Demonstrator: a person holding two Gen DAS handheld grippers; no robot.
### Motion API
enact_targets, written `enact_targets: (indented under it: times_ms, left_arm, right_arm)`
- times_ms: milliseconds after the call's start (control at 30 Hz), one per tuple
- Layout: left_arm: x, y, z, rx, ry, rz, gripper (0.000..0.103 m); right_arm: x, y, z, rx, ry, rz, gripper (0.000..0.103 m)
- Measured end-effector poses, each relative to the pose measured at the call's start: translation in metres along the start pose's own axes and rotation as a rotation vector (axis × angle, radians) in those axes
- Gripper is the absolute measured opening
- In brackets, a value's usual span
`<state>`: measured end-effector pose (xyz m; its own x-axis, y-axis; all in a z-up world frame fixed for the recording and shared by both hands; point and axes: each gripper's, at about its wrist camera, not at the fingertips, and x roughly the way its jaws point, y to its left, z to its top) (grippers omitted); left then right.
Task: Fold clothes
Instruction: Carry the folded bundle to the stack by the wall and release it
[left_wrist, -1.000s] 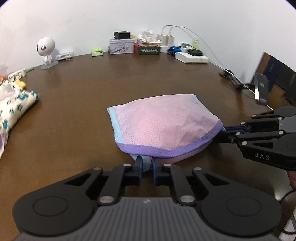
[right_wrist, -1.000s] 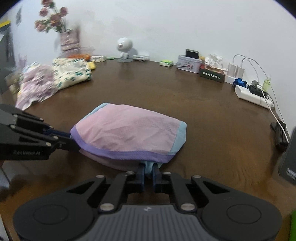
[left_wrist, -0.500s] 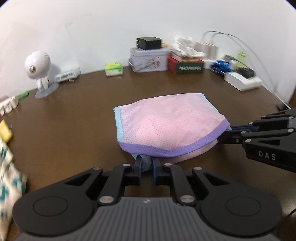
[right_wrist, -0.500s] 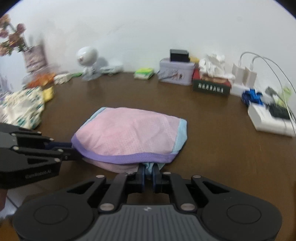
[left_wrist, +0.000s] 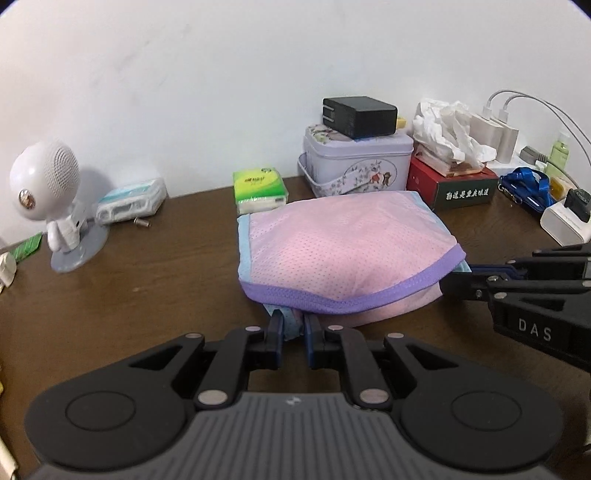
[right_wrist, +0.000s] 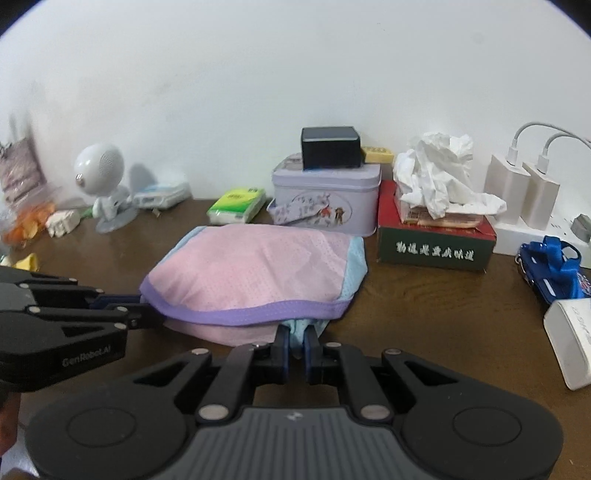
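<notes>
Leftmost, white round-headed figurine (left_wrist: 55, 206) on grey base near wall; just right of it, wrapped tissue pack (left_wrist: 130, 202), then green tissue packet (left_wrist: 259, 190); left gripper (left_wrist: 293, 328) clamped on blue hem of pink mesh garment (left_wrist: 343, 254); garment folded, purple band along near edge, lying mid brown table (left_wrist: 147, 288), far edge close to lilac tin (left_wrist: 356, 164); black charger (left_wrist: 359, 116) on tin; right gripper (right_wrist: 295, 341) pinching same garment's blue hem; farther right, red tissue box (right_wrist: 436, 236); white adapters (right_wrist: 524, 194) at wall.
</notes>
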<state>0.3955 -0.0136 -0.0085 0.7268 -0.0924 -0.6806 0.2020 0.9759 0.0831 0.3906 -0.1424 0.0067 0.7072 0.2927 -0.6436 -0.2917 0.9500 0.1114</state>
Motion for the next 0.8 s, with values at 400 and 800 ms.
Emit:
enact_targets:
  times_ms: [400,800]
  left_arm:
    - [-0.115,-0.01,-0.074,-0.049,0.03,-0.004,0.052]
    - [-0.287,-0.004,-0.236,-0.206,-0.015,0.147,0.09]
  right_arm:
    - [-0.099,-0.006,-0.019,0.064,-0.073,-0.028,0.028]
    - [-0.27,0.076,-0.156,-0.079,-0.117,0.065,0.072]
